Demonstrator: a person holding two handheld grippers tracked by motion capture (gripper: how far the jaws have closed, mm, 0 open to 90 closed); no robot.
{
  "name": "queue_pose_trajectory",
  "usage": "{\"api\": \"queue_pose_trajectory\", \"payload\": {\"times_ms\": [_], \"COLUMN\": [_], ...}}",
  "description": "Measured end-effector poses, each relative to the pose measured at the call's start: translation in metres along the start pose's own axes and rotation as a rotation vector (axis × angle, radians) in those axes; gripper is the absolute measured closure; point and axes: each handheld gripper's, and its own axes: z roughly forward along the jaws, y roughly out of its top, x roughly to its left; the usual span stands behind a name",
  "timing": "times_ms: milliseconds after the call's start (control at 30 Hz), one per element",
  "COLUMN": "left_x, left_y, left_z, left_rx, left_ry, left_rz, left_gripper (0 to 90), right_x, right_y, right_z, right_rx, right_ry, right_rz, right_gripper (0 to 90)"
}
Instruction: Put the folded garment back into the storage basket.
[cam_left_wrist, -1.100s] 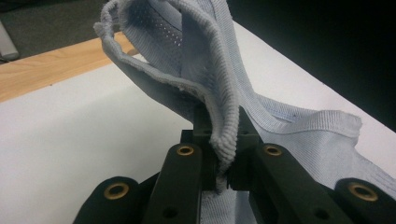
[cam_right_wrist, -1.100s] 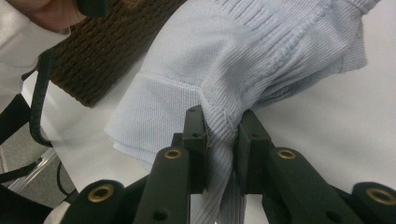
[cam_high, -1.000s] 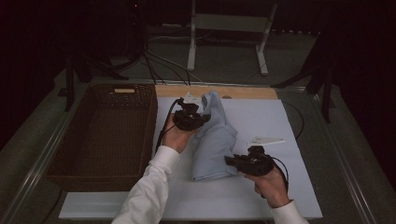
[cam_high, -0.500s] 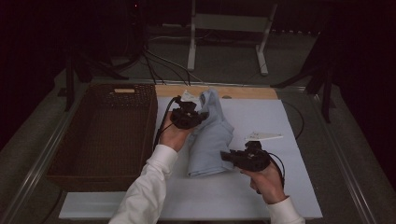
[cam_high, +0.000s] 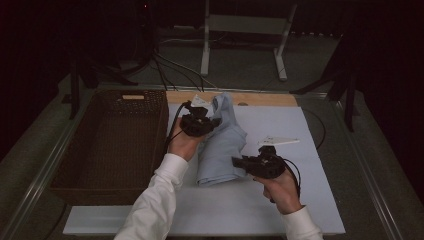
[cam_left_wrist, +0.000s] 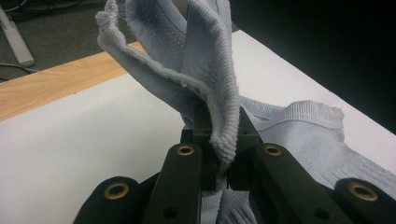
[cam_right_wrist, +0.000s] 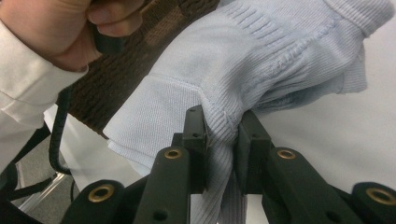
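- Here, a pale blue knitted garment (cam_high: 220, 145) lies in a long bunch on the white sheet (cam_high: 300, 210) covering the desk, running from near the far edge toward the middle
- The left gripper (cam_high: 200, 122) has its jaws pinching a ribbed fold at the garment's far end, with cloth standing up above them in the left gripper view
- The right gripper (cam_high: 245, 162) has its jaws pinching a ribbed edge at the garment's near end
- A dark woven basket (cam_high: 107, 145) sits along the desk's left edge, just beside the garment
- A bare wooden strip (cam_high: 270, 98) shows at the far edge
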Motion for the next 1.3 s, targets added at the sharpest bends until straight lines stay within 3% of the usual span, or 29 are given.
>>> {"api": "queue_pose_trajectory", "payload": {"times_ms": [1300], "left_x": [0.010], "left_y": [0.007], "left_z": [-0.014], "left_rx": [-0.015], "left_ry": [0.025], "left_rz": [-0.003], "left_gripper": [85.7], "right_x": [0.010], "right_y": [0.029], "right_z": [0.016], "right_rx": [-0.047], "right_ry": [0.049], "right_rz": [0.028], "right_gripper": [77.3]}}
